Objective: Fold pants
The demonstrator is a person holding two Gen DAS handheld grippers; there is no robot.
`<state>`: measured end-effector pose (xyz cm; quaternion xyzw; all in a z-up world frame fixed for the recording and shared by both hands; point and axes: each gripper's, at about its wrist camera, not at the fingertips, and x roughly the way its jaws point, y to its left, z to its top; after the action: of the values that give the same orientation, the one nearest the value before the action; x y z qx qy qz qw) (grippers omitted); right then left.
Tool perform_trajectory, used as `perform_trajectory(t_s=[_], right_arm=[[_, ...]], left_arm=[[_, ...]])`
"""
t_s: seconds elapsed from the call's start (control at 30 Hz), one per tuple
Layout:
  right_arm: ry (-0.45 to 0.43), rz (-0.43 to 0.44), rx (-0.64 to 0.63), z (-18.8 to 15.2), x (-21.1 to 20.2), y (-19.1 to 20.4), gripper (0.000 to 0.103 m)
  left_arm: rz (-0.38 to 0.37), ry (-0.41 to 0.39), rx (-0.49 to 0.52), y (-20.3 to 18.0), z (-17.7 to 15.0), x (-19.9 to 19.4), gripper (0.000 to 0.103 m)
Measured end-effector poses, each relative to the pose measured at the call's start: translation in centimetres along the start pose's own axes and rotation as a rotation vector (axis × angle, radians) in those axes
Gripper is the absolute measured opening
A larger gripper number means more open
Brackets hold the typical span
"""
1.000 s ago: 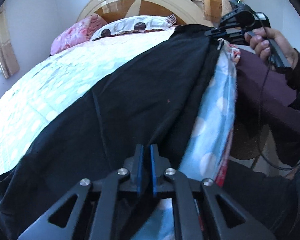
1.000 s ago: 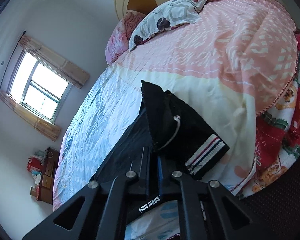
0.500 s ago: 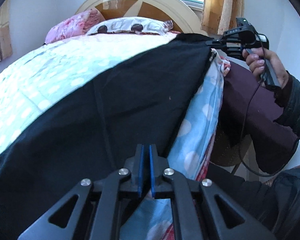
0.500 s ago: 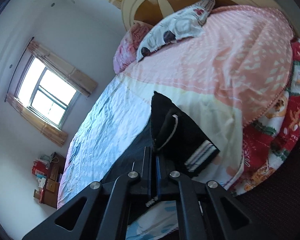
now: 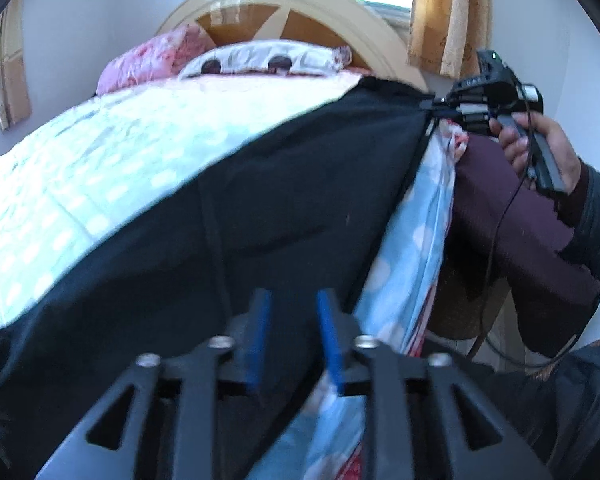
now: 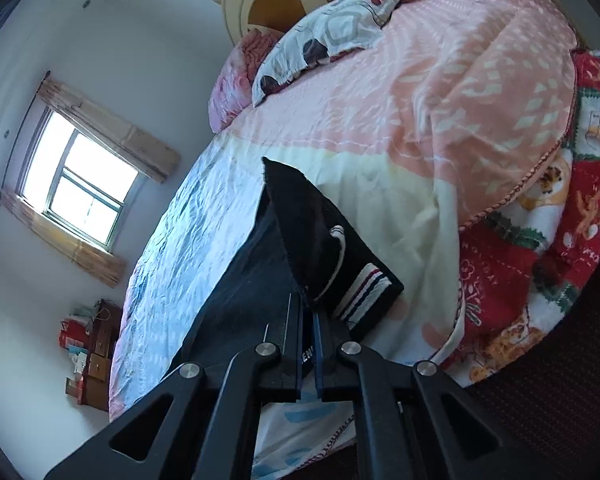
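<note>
Black pants lie spread along the bed's near edge. Their waistband, with a white drawstring and a striped band, lies folded over at the far end. My left gripper hovers just over the leg cloth, its jaws opening, blue pads apart and nothing pinched between them. My right gripper is at the waistband edge, jaws opening to a narrow gap, with the cloth edge at the tips and no longer pressed. In the left wrist view the right gripper sits at the waistband corner, held by a hand.
The bed carries a pale blue sheet, a pink blanket and a red patterned blanket. Pillows lean on the wooden headboard. The person's dark sleeve is at the right. A window is on the far wall.
The left jaws have gone from shut on the pants cloth to clearly apart. The right jaws have parted slightly at the waistband. Both hands stay in place.
</note>
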<state>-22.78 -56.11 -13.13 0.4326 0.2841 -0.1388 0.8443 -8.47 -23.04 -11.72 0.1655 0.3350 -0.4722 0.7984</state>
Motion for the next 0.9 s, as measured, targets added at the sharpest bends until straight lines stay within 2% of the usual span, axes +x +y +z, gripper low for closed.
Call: perform_trajectory(t_s=[0.03, 0.07, 0.1, 0.13, 0.2, 0.27, 0.37, 0.47, 0.57, 0.67, 0.73, 0.8, 0.83, 0.9], right_arm=[[-0.021, -0.022, -0.018, 0.0, -0.6, 0.3, 0.018], [-0.049, -0.036, -0.022, 0.1, -1.2, 0.4, 0.026], [-0.081, -0.057, -0.015, 0.2, -2.0, 0.4, 0.038], [-0.113, -0.086, -0.008, 0.4, -2.7, 0.3, 0.042], [-0.180, -0.102, -0.001, 0.6, -4.0, 0.6, 0.043], [-0.202, -0.043, -0.025, 0.8, -4.4, 1.7, 0.043], [-0.132, 0.076, -0.093, 0.4, -2.5, 3.9, 0.043], [-0.025, 0.122, -0.127, -0.4, 0.6, 5.2, 0.043], [0.091, 0.064, -0.115, -1.7, 3.8, 4.4, 0.043], [0.078, 0.122, -0.091, -2.0, 3.5, 3.1, 0.043], [0.087, 0.127, -0.061, -1.6, 3.2, 2.8, 0.043], [0.091, 0.079, -0.106, -1.7, 3.1, 3.7, 0.043], [0.087, 0.020, -0.169, -2.2, 2.7, 4.9, 0.043], [0.079, -0.021, -0.254, -3.1, 2.5, 7.1, 0.043]], left_arm=[[0.011, -0.012, 0.004, 0.0, 0.3, -0.1, 0.057], [0.032, -0.038, 0.012, -0.1, 0.8, -0.4, 0.068], [0.037, -0.046, 0.015, -0.1, 1.0, -0.5, 0.070], [0.046, -0.050, 0.022, -0.1, 1.6, -0.4, 0.070], [0.070, -0.040, 0.019, 0.1, 2.1, 0.0, 0.070], [0.068, -0.029, 0.002, 0.5, 2.2, 0.6, 0.070], [0.088, 0.010, -0.019, 0.8, 1.4, 1.8, 0.070], [0.089, 0.096, -0.048, 1.2, -0.1, 3.5, 0.070], [0.089, 0.069, -0.041, 0.9, -1.1, 3.3, 0.073], [0.079, 0.060, -0.055, 1.0, -1.0, 3.2, 0.073], [0.084, 0.055, -0.063, 1.3, -0.5, 3.1, 0.073], [0.119, 0.040, -0.065, 1.7, 0.0, 2.7, 0.077], [0.148, 0.034, -0.071, 2.1, 0.3, 2.3, 0.080], [0.194, 0.014, -0.097, 3.5, 0.3, 1.2, 0.088]])
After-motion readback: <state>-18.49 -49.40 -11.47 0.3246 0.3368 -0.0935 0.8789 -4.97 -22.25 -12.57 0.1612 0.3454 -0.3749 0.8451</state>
